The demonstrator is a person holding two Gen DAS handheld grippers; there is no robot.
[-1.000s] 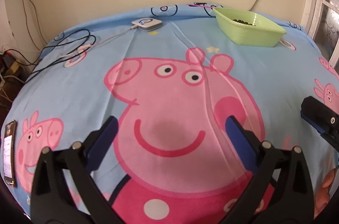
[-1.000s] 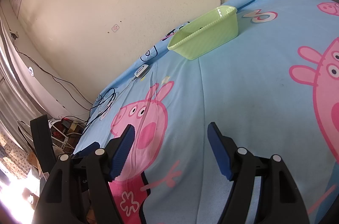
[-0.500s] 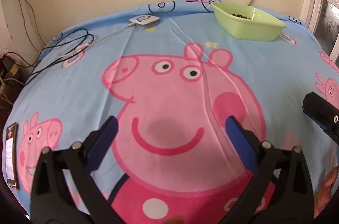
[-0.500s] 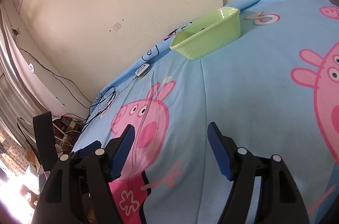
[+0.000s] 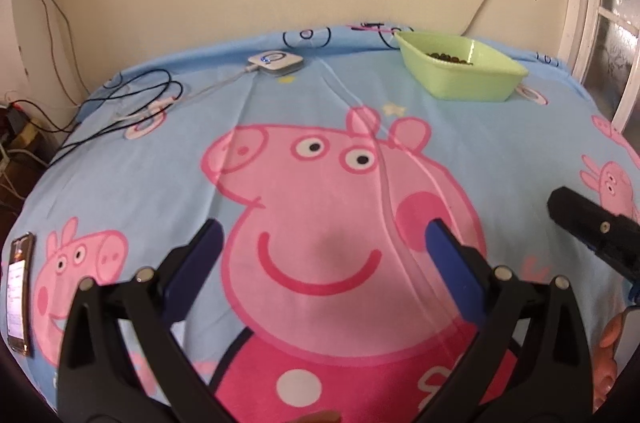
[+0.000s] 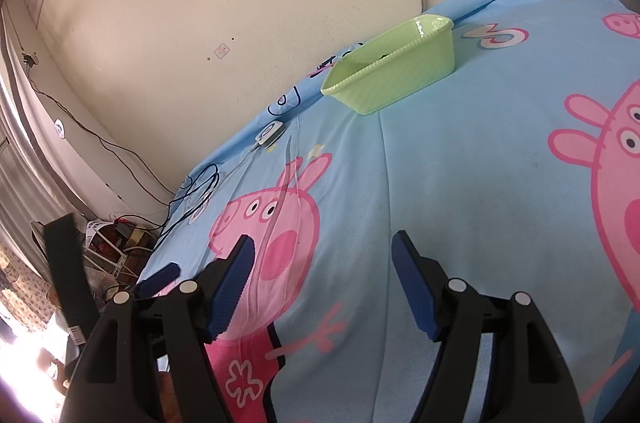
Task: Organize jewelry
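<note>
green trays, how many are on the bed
1. The green tray sits at the far side of the bed, near the wall, right of the white charger puck. Small dark beads lie inside it. None other shows in either view.

Ahead of the left claw (image 5: pixel 322 243) and to its right, the tub (image 5: pixel 460 79) sits on the bed (image 5: pixel 500 151) near the far edge, with beads (image 5: pixel 450 57) inside. A small device (image 5: pixel 275 63) lies left of the tub, cables (image 5: pixel 132 103) further left. A phone (image 5: pixel 19 297) lies left of the claw, near the bed's edge.
</note>
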